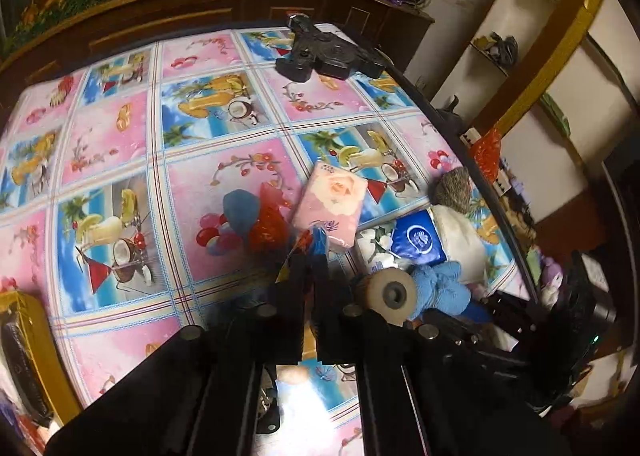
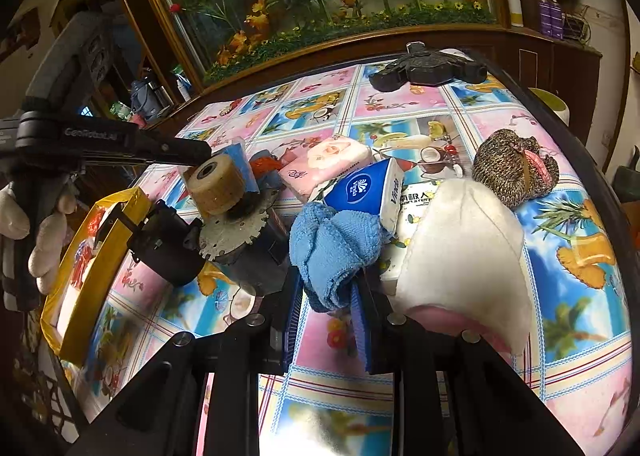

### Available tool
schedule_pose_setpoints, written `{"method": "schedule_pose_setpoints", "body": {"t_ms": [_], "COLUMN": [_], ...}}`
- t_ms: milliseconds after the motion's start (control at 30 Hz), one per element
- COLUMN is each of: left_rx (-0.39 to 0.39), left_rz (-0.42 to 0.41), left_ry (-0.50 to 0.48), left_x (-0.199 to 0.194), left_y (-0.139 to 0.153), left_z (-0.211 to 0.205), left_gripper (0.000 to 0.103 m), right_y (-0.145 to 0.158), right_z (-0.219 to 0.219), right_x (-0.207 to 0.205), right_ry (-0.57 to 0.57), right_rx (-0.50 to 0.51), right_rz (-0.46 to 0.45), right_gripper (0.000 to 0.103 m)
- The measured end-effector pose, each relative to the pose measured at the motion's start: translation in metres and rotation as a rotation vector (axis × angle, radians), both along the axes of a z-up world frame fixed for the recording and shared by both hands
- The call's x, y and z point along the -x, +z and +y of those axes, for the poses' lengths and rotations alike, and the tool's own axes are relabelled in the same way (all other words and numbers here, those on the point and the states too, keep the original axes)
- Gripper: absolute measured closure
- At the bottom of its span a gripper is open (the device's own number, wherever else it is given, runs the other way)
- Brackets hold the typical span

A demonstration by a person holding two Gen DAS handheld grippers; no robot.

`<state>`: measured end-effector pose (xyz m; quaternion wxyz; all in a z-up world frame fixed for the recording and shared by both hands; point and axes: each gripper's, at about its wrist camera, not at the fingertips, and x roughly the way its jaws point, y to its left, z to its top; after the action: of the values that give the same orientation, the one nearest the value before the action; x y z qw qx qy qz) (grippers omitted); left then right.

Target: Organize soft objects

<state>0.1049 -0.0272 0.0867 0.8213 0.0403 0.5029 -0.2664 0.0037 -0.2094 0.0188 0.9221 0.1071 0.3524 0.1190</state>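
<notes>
The right gripper (image 2: 332, 296) is clamped on the blue knitted cloth (image 2: 334, 246), its jaws drawn nearly together with a fold of the fabric pinched between them and the rest bunched just ahead of the fingertips. That cloth sits touching the blue tissue pack (image 2: 370, 187), which lies just beyond it and angles its long axis away to the left. Taking the tissue pack as the landmark: the white soft piece (image 2: 464, 256) lies right beside it on the right, the brown knitted hat (image 2: 512, 167) beyond that, and the pink tissue pack (image 2: 328, 159) behind it to the left.

The left gripper (image 1: 308, 256) reaches in from the pink pack's side, jaws close together on what looks like a thin red and blue plastic wrapper (image 1: 272, 215), though the pinch itself is poorly seen. The right hand is clearly nearer the cloth, so I judge it carries the cloth off next.
</notes>
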Motion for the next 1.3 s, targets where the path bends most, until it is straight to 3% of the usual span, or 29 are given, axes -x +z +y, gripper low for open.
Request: {"method": "schedule_pose_setpoints", "body": {"t_ms": [100, 433, 533, 633, 667, 700, 833, 1000, 1167, 1300], "left_rx": [-0.008, 0.083, 0.038, -0.013, -0.023, -0.030, -0.042, -0.065, -0.213, -0.313], "left_rz": [-0.020, -0.041, -0.031, 0.012, 0.039, 0.054, 0.071, 0.075, 0.064, 0.074], "left_ry": [-0.024, 0.010, 0.084, 0.141, 0.165, 0.186, 0.200, 0.126, -0.062, -0.135], "left_x": [0.009, 0.030, 0.020, -0.001, -0.008, -0.013, -0.030, -0.050, -0.061, -0.067], "left_y": [0.001, 0.023, 0.019, 0.009, 0.004, 0.000, -0.005, -0.010, -0.032, -0.055], "left_z": [-0.006, 0.014, 0.025, 0.034, 0.036, 0.038, 0.028, -0.013, -0.078, -0.108], "left_gripper": [0.103, 0.103, 0.102, 0.078, 0.061, 0.054, 0.054, 0.054, 0.054, 0.054], "right_y": [0.000, 0.002, 0.002, 0.002, 0.002, 0.002, 0.001, 0.002, 0.005, 0.002], "right_z": [0.001, -0.007, -0.008, -0.008, -0.008, -0.009, -0.016, -0.023, -0.033, -0.042], "right_x": [0.000, 0.000, -0.002, -0.002, -0.003, -0.003, -0.006, -0.007, -0.003, -0.003], "right_ry": [0.004, -0.010, -0.005, 0.001, 0.004, 0.004, 0.002, 0.009, 0.004, -0.011], "right_rx": [0.010, 0.013, 0.020, 0.026, 0.026, 0.025, -0.006, -0.050, -0.105, -0.148], "right_rz": [-0.005, -0.027, -0.024, -0.024, -0.025, -0.023, -0.010, -0.006, -0.020, -0.003], "right_gripper": [0.080, 0.080, 0.080, 0.080, 0.080, 0.080, 0.080, 0.080, 0.080, 0.080]}}
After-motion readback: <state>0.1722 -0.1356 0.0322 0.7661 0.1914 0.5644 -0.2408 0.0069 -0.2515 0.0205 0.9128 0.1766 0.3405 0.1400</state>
